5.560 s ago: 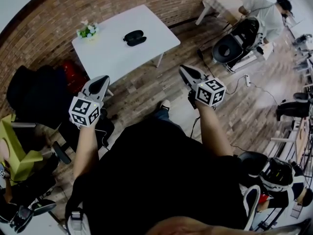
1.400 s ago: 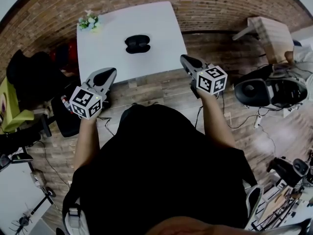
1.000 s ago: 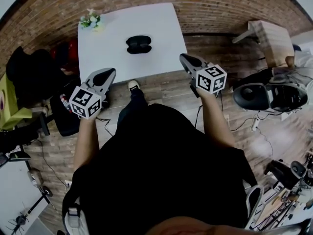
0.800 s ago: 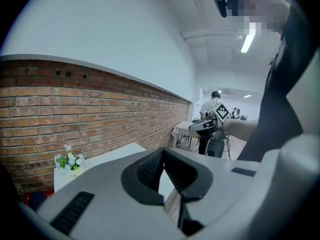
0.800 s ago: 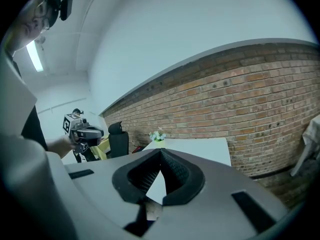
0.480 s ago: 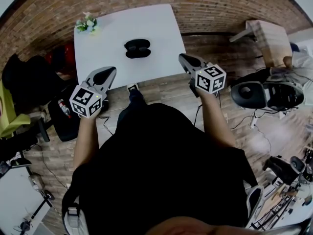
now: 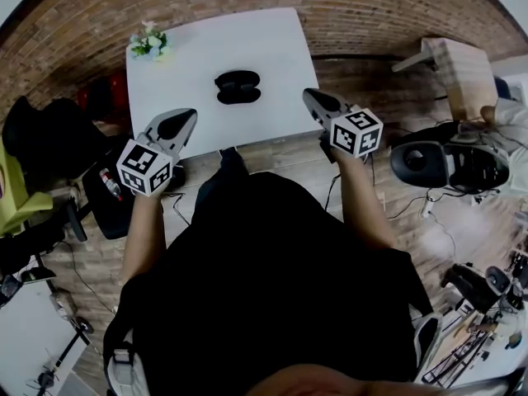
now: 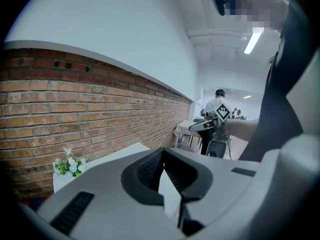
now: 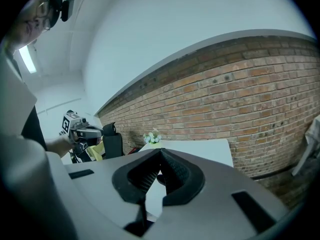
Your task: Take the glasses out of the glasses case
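Left tongs [image 7: 185,119]: clenched, the tips meeting with nothing between them. I hold them in the air over the floor, just short of the tabletop's near left corner.
Right tongs [image 7: 312,97]: also clenched and empty, tips together, raised beside the tabletop's near right edge.
Glasses case [image 7: 238,87]: dark and rounded, lying near the middle of the white tabletop [image 7: 260,44], well apart from both tongs and ahead of the gap between them. From here I cannot tell whether its lid is up, and I see no glasses.
Around it: a small bunch of flowers [image 7: 149,44] stands at the far left corner, well clear of the case. A brick wall [image 7: 371,7] runs behind.
Step in hand: the approach, as I judge it; nothing is touched yet.
Doing it well: I should step in until the case sits squarely below me and release both tongs before I lower them. One should pin the case's base while the other lifts the lid.
Risk: a light case on a smooth top will likely slide if I push it from one side only.
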{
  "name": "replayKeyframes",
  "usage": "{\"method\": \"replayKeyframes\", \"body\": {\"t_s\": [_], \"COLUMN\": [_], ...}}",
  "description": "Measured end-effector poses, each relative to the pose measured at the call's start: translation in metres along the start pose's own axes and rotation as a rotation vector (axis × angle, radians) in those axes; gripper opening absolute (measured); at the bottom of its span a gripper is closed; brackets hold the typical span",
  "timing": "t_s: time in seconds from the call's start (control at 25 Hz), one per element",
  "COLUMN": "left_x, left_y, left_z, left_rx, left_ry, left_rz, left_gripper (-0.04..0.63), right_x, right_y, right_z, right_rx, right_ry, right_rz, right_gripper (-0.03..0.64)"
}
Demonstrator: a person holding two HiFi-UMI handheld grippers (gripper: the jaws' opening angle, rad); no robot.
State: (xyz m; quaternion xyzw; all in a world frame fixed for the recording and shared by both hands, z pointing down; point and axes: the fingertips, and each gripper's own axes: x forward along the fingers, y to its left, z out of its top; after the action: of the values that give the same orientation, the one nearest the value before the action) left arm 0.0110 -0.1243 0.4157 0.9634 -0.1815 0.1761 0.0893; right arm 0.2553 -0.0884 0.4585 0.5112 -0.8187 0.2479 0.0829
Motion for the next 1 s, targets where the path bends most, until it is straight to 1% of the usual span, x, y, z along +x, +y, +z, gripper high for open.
{"method": "replayKeyframes", "body": {"t_s": [0.4, 0.64, 1.0], "left_x": [0.014, 0.021, 0.025], "left_y": [0.031, 0.041, 0.056], "left_z": [0.003, 0.008, 0.010], "left_rx": [-0.013, -0.009, -0.024], "left_ry": [0.018, 0.018, 0.028], "left_rz": [-0.014, -0.020, -0.016], "left_gripper": [0.009, 0.009, 0.009], "right_x": [0.025, 0.035, 0.049], "right_y": [-0.015, -0.028, -0.036], "right_z": [0.011, 0.011, 0.018], "right_rx": [0.013, 0.016, 0.023], "right_ry": [0.017, 0.037, 0.046], "right_rz": [-0.016, -0.047, -0.055], "right_gripper": [0.015, 0.015, 0.015]}}
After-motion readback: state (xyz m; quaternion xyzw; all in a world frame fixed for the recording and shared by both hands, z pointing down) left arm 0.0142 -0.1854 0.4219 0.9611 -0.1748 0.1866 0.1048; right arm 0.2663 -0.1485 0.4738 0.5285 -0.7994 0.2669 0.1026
